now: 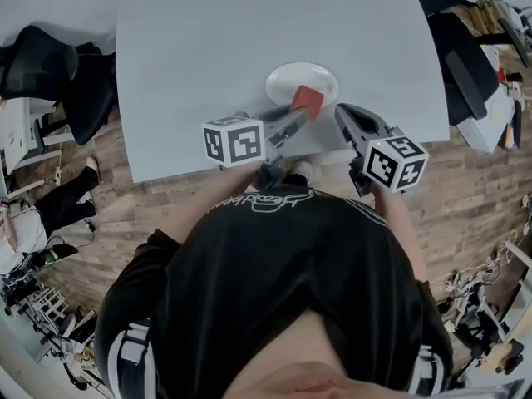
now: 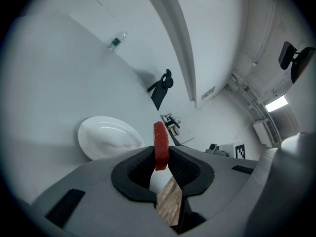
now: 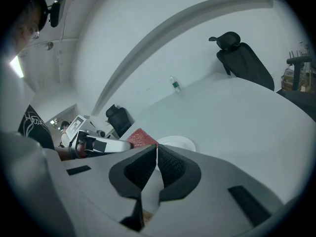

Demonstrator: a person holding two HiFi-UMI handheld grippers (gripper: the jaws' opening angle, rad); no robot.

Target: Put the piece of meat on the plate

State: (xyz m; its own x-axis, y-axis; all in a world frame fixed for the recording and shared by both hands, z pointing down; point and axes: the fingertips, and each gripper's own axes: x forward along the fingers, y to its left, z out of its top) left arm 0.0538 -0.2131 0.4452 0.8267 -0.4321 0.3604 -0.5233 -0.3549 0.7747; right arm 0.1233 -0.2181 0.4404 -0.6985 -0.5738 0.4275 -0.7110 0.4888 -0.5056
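Pale grey, round-cornered table, seen from above, with a person in a black printed shirt standing at its near edge; wood-plank floor around it; white oval ceramic plate resting on the table close to that near edge.

Left gripper, grey with black ribbed pads and a marker cube, reaching over the table edge toward the plate; its jaws pinch a flat red piece of meat, gripped by its lower part and standing upright, edge-on, above the pads in the left gripper view; from the head view the piece of meat overlaps the near right part of the plate, while from the left gripper view the plate lies left of and beyond the jaws; contact between the two cannot be made out.

Right gripper, same build, beside the left gripper and just right of the plate; its jaws pressed together at the tips with nothing between them.
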